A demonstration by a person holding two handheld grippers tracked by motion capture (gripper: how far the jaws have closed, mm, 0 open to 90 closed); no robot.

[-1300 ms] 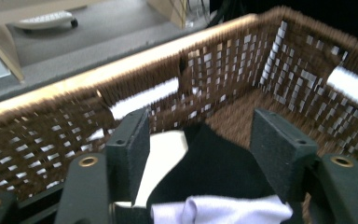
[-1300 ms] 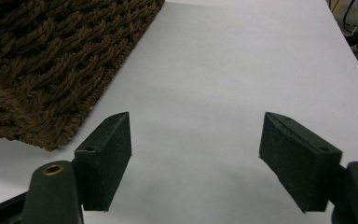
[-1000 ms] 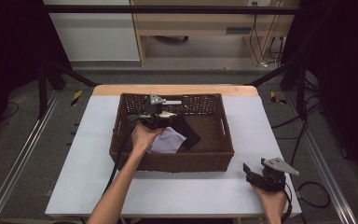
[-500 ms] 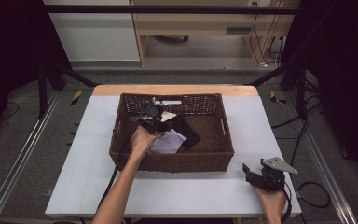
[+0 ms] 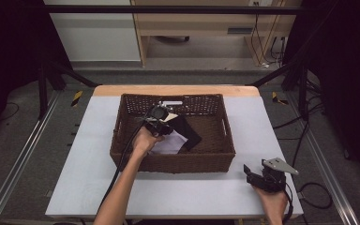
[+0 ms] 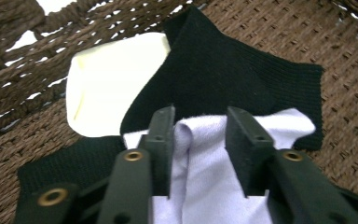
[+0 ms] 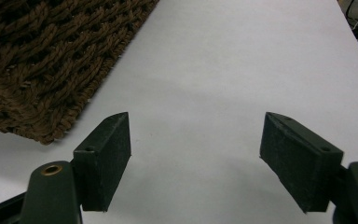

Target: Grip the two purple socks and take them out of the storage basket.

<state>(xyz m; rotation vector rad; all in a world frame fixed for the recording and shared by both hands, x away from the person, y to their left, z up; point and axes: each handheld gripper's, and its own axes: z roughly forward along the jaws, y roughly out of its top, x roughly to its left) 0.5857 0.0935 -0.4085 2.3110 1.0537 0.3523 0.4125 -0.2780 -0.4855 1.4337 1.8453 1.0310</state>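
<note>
A brown wicker basket (image 5: 215,159) stands in the middle of the table. Inside lie a white cloth (image 5: 168,144), a black knitted cloth (image 5: 187,131) and a pale cream piece (image 6: 107,88). My left gripper (image 5: 161,117) is down in the basket. In the left gripper view its jaws (image 6: 198,116) pinch a raised fold of the white cloth (image 6: 200,158), with the black cloth (image 6: 214,70) just beyond. My right gripper (image 5: 261,176) rests low over the table at the front right, open, with nothing between its fingers (image 7: 196,135).
The basket's near right corner (image 7: 42,70) lies just left of my right gripper. Bare white tabletop (image 5: 89,154) runs left, right and in front of the basket. Cables trail from both grippers toward the table's front edge.
My left gripper has shifted slightly nearer and lower onto the white cloth in the basket. The right gripper has not moved.
</note>
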